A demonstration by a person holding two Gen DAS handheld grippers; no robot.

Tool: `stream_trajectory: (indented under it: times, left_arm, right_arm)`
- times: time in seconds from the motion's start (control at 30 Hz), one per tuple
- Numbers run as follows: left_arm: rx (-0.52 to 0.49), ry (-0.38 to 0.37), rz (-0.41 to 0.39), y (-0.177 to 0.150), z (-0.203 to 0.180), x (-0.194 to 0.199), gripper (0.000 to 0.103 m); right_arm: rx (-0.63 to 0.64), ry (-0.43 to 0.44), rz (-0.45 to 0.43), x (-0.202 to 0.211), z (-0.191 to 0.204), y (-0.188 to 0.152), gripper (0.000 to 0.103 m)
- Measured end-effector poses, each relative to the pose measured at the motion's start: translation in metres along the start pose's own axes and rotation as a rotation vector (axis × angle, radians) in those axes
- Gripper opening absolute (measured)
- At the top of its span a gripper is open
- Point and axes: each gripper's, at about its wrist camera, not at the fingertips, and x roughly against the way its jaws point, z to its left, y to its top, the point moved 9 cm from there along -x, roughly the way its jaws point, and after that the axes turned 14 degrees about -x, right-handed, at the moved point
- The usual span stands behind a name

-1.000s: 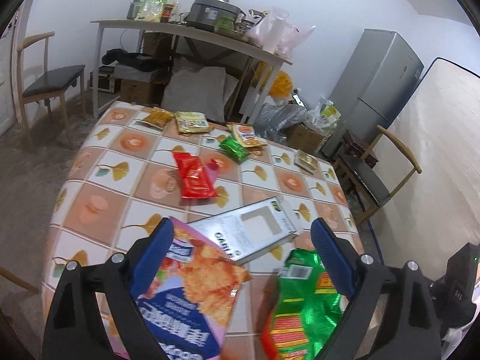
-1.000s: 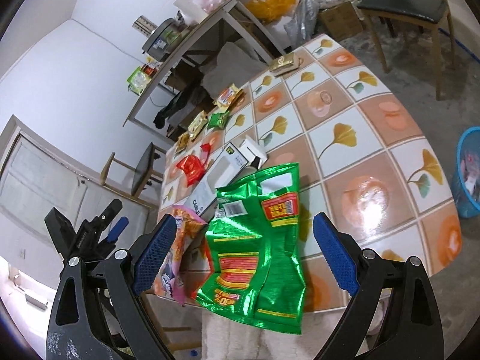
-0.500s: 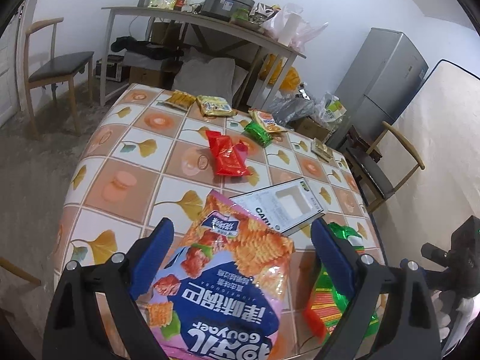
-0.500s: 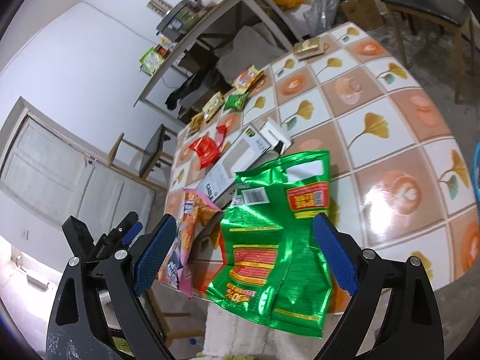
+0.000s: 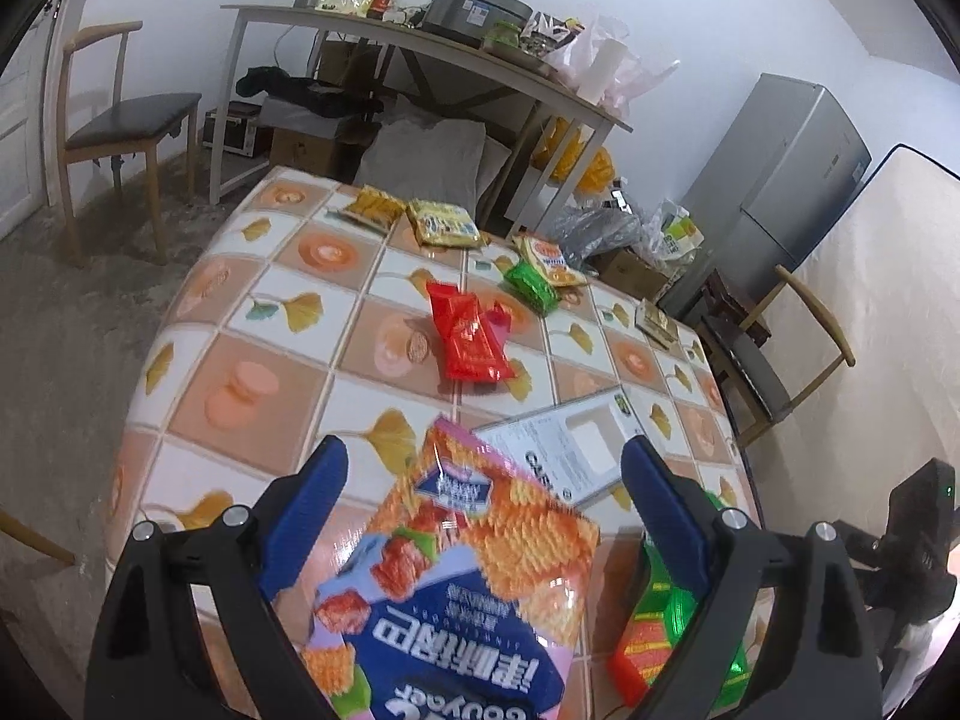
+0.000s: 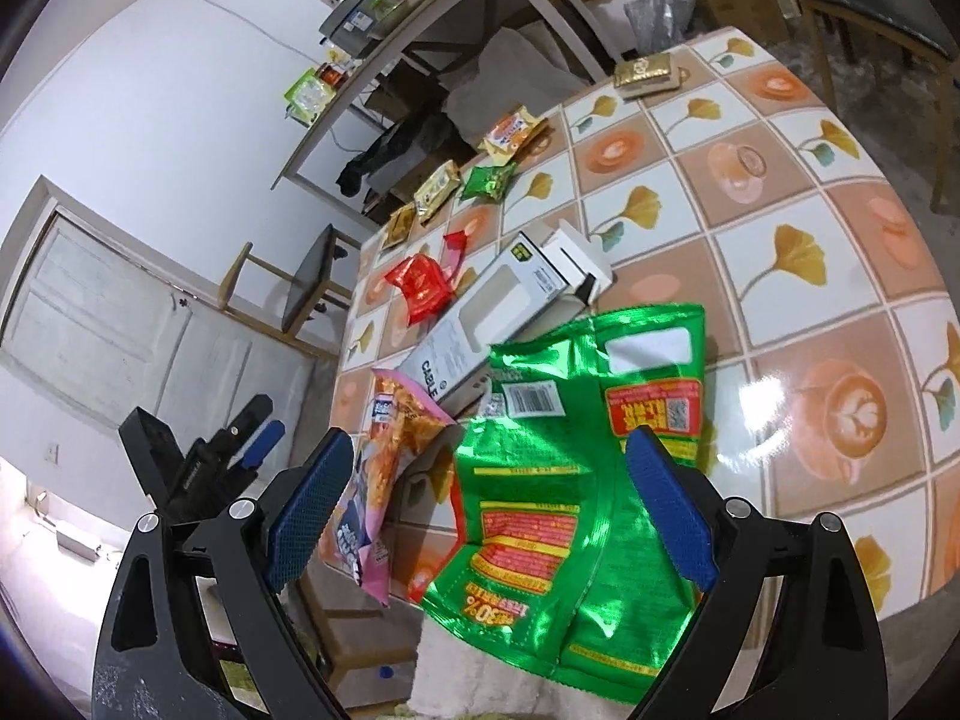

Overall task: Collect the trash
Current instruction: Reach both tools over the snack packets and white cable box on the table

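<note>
Over the last second the left gripper (image 5: 483, 492) has closed in on the pink-and-blue chip bag (image 5: 468, 588), which now fills the space between its spread blue pads (image 5: 306, 516) where before it lay low and off to 7 o'clock; the jaws are wide apart and pinch nothing, so my read is that the grab is being lined up and no trash is collected yet. The right gripper (image 6: 483, 498) has likewise dropped nearer to the green foil bag (image 6: 576, 480), which sits between its open fingers at the table's near edge, partly hanging over it, untouched as far as I can tell. The pink bag shows large white Chinese characters upside down on a blue field and Latin letters that look like "Gouyoer", though blur makes that unsure. The green bag carries a barcode, a red panel of small print and "30%" near its lower edge. Just beyond both, at 12 o'clock from the left gripper, lies a white carton (image 6: 510, 306) printed "CABLE", its end flap open. Farther out on the ginkgo-patterned tabletop (image 5: 252, 384) are a red wrapper (image 5: 471, 339), a small green packet (image 5: 531, 285), an orange-and-white packet (image 5: 549, 258), two yellow packets (image 5: 444, 222) and, at 2 o'clock, a gold-brown packet (image 6: 648, 69); their lettering is too small to read.
</note>
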Motion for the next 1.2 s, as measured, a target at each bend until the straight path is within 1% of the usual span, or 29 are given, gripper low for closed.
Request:
stream_trajectory:
  times: [0.23,0.33,0.57,0.63,0.8,0.83,0.9,1.03,1.07,1.1,1.17,1.2]
  left_arm:
    - [0.018,0.001,-0.014,0.03,0.013,-0.004,0.09]
    - [0.022,0.004,-0.012,0.041,0.019,-0.011,0.09]
    - [0.062,-0.053,0.022,0.064,0.031,-0.038,0.09]
    - [0.071,-0.062,0.048,0.069,0.035,-0.051,0.09]
    - [0.089,-0.095,0.158,0.071,0.035,-0.105,0.09]
    - [0.077,-0.085,0.19,0.07,0.033,-0.119,0.09]
    - [0.05,-0.073,0.226,0.069,0.027,-0.139,0.09]
    - [-0.008,-0.024,0.302,0.064,0.017,-0.178,0.09]
    - [-0.041,0.002,0.323,0.061,0.014,-0.19,0.09]
    - [-0.059,0.015,0.333,0.06,0.013,-0.195,0.09]
    - [-0.129,0.064,0.372,0.054,0.009,-0.209,0.09]
    - [-0.155,0.077,0.384,0.05,0.007,-0.213,0.09]
  right_arm:
    - [0.011,0.003,0.014,-0.015,0.011,0.008,0.089]
    - [0.007,0.004,0.02,-0.022,0.013,0.013,0.089]
    - [0.0,0.007,0.009,-0.029,0.02,0.03,0.089]
    - [-0.004,0.019,-0.002,-0.027,0.022,0.035,0.089]
    - [-0.014,0.025,-0.003,-0.032,0.018,0.043,0.089]
    - [-0.02,0.02,0.002,-0.035,0.015,0.045,0.089]
    - [-0.027,0.012,0.008,-0.038,0.009,0.047,0.089]
    - [-0.039,0.003,0.011,-0.04,0.002,0.054,0.089]
    - [-0.04,0.004,0.011,-0.04,0.001,0.055,0.089]
    - [-0.042,0.005,0.01,-0.039,0.0,0.057,0.089]
    - [-0.042,0.004,0.009,-0.038,-0.001,0.059,0.089]
    - [-0.042,0.004,0.008,-0.038,-0.002,0.059,0.089]
